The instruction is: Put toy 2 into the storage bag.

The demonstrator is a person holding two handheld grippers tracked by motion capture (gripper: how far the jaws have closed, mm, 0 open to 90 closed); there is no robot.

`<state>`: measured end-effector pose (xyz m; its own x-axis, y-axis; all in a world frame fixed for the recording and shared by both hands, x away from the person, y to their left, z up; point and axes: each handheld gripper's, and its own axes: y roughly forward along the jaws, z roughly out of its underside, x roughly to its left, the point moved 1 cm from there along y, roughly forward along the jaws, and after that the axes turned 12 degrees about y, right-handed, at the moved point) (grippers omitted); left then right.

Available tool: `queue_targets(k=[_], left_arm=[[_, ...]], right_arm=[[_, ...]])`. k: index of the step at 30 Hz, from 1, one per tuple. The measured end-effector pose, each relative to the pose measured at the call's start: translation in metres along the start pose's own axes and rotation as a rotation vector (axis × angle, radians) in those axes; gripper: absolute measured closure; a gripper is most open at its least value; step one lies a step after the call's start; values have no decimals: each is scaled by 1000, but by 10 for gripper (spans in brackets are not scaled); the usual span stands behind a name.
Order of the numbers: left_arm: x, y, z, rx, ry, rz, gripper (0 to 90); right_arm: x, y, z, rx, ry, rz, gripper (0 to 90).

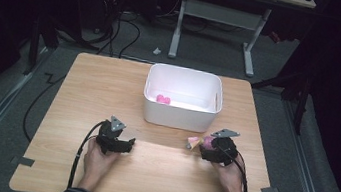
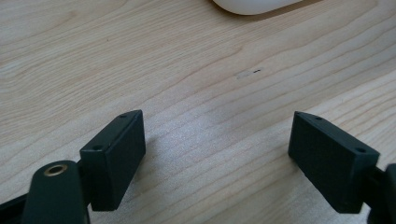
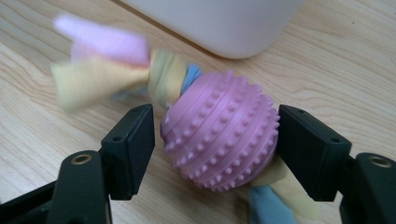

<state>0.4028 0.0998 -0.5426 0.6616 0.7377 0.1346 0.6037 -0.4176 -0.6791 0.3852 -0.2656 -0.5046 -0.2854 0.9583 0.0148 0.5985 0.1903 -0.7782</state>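
A pink knobbly ball point(image 3: 222, 133) with pink, yellow and blue fabric tails knotted through it sits between the jaws of my right gripper point(image 3: 216, 140). The jaws are closed against its sides. In the high view this toy point(image 1: 198, 141) is just in front of the white bin point(image 1: 179, 120), at the tip of my right gripper point(image 1: 207, 145). My left gripper point(image 1: 130, 143) rests low over the bare wood at the front left. Its jaws point(image 2: 217, 140) are wide apart with nothing between them.
The white bin holds a pink object point(image 1: 163, 99) near its left side. The bin's rounded corner point(image 3: 219, 23) stands close behind the toy, and its edge point(image 2: 252, 4) lies ahead of the left gripper. A wooden table point(image 1: 88, 89) extends to both sides.
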Motion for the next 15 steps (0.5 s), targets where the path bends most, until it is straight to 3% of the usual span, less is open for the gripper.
queue_targets(k=[8, 15], left_arm=[[0, 0, 0, 0, 0, 0, 190], [0, 0, 0, 0, 0, 0, 190]], right_arm=[[-1, 1, 2, -16, -7, 15, 339], [-1, -1, 3, -15, -14, 1, 344]])
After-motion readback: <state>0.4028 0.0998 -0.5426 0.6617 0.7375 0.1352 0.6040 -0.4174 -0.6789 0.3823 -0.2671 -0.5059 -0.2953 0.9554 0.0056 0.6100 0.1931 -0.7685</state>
